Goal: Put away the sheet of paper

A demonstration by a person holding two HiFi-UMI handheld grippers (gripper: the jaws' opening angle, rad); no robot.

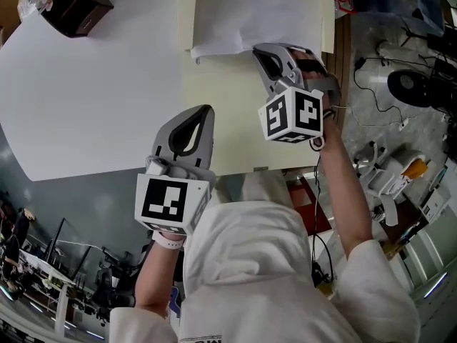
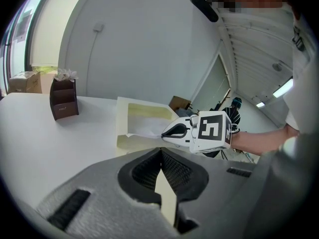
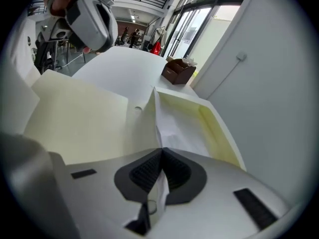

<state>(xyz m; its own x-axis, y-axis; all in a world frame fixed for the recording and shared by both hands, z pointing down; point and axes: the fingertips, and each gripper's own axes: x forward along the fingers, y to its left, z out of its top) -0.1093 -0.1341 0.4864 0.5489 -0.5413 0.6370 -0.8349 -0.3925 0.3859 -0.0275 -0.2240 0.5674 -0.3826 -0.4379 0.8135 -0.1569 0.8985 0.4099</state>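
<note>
A white sheet of paper (image 1: pixel 243 16) lies in an open pale-yellow folder (image 1: pixel 228 131) on the white table (image 1: pixel 93 91). My right gripper (image 1: pixel 258 50) is shut on the sheet's near edge. In the right gripper view the white paper (image 3: pixel 172 131) runs out from between the closed jaws of the right gripper (image 3: pixel 160 151) into the folder's far half (image 3: pixel 214 126). My left gripper (image 1: pixel 206 110) is shut on the folder's near flap. A cream strip of the flap (image 2: pixel 165 193) shows between the closed jaws of the left gripper (image 2: pixel 160 151).
A brown tissue box (image 1: pixel 75 6) stands at the table's far left. The table's right edge runs just beyond the folder, with cables and gear on the floor (image 1: pixel 400 120) past it. Bare tabletop lies left of the folder.
</note>
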